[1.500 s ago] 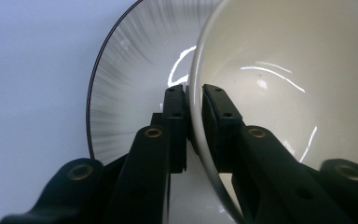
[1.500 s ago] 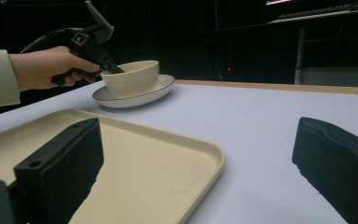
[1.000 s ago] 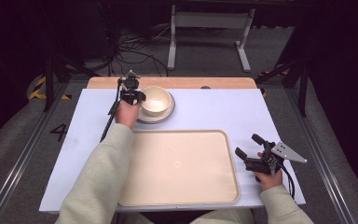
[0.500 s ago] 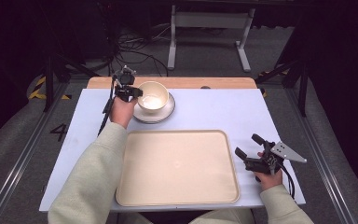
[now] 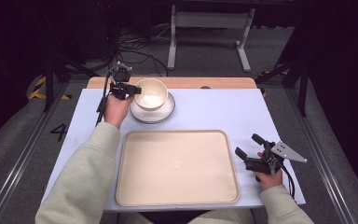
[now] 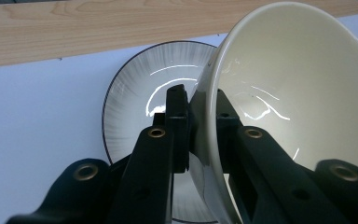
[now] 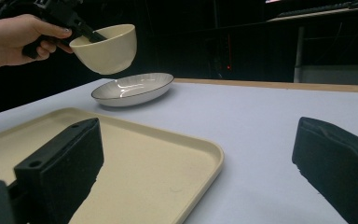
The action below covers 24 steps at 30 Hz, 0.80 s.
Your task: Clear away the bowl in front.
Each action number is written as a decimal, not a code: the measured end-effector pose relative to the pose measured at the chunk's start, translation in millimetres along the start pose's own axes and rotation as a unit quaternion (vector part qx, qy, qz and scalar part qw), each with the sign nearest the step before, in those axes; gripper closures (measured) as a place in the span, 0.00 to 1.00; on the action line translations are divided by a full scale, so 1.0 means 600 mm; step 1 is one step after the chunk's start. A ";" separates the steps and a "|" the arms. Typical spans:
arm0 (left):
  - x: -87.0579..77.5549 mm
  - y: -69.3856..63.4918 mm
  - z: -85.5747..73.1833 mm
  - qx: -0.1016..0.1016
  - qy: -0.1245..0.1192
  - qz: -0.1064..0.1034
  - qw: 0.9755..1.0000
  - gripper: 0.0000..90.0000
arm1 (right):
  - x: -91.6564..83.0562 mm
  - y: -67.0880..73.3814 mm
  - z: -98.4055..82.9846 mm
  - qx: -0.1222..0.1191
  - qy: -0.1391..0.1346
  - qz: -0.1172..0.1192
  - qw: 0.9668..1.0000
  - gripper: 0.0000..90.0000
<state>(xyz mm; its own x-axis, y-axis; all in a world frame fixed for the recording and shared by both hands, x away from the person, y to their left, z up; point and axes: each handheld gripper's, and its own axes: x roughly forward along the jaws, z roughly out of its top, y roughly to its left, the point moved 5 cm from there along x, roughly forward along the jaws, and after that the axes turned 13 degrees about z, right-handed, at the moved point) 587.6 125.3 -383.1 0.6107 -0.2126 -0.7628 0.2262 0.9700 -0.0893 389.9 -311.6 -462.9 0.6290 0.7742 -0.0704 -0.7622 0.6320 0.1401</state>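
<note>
The cream bowl (image 7: 106,48) is gripped at its rim by the left gripper (image 5: 129,89) and has been lifted clear of the grey-rimmed saucer (image 7: 133,88) at the far left of the table; separation is judged complete. The tray (image 5: 177,168) is bare. The right gripper (image 5: 245,146) is rested wide open at near right.

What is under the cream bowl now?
Under the lifted bowl lies the dark-rimmed plate, with a clear gap between them. The left claw hides part of the plate.
</note>
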 end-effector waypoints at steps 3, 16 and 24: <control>-0.007 0.001 0.000 0.006 0.000 -0.005 1.000 0.92 | 0.000 0.000 0.000 0.001 0.000 0.000 1.000 0.03; -0.036 -0.023 -0.015 0.051 0.004 -0.038 0.998 0.92 | 0.000 0.000 0.000 0.000 0.001 0.000 1.000 0.03; -0.054 -0.058 -0.031 0.091 0.007 -0.066 0.994 0.92 | 0.000 0.000 0.000 0.002 0.001 0.001 1.000 0.03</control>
<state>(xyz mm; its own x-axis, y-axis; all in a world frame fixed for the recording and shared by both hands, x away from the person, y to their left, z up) 546.2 100.7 -367.2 0.5565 -0.3343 -0.7607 0.4381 0.8959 -0.0732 389.8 -311.5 -462.9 0.6276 0.7752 -0.0715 -0.7627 0.6307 0.1435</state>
